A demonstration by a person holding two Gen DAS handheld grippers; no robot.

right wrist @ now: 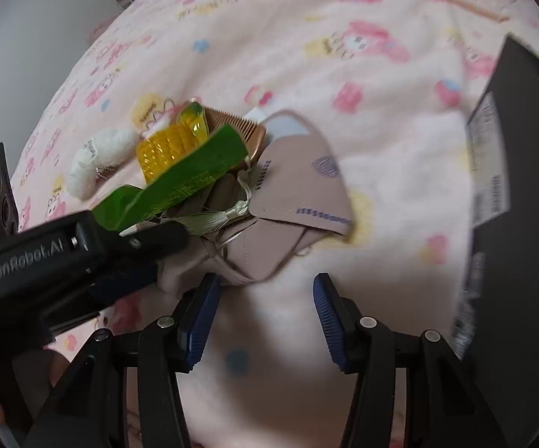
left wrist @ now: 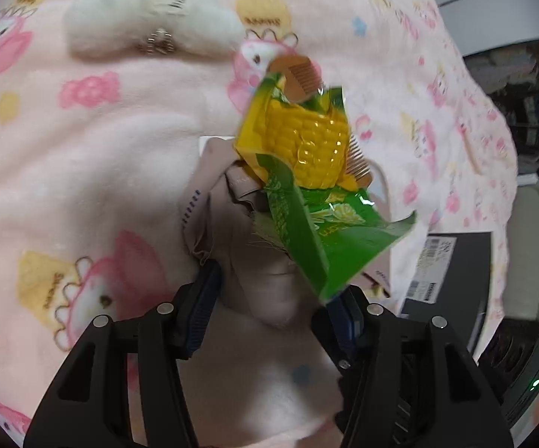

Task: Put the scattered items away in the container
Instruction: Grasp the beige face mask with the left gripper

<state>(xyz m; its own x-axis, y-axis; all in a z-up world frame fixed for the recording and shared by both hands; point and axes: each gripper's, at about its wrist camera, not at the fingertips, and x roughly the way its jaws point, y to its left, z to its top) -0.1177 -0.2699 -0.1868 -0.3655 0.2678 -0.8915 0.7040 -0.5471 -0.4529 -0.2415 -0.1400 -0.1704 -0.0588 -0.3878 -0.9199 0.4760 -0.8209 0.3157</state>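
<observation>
While both grippers point down at a pink blanket (left wrist: 82, 149), the left gripper (left wrist: 273, 298) stands half open, a corn packet (left wrist: 306, 149) touching its right finger, not clamped. The right gripper (right wrist: 265, 317) gapes empty, a beige mask (right wrist: 291, 186) just ahead of its left finger.

Both grippers are built from matte black plastic, with angular arms pierced by triangular cut-outs. On the left gripper (left wrist: 273, 298) round silver screw heads are set at the pivots, and ribbed dark blue pads (left wrist: 204, 298) are fitted to the inner faces of the fingers. The same silver screws and ribbed blue pads (right wrist: 323, 317) are seen on the right gripper (right wrist: 265, 317). From the right wrist view, raised lettering reading "GenRobot.AI" is moulded into the left gripper's black side.
</observation>
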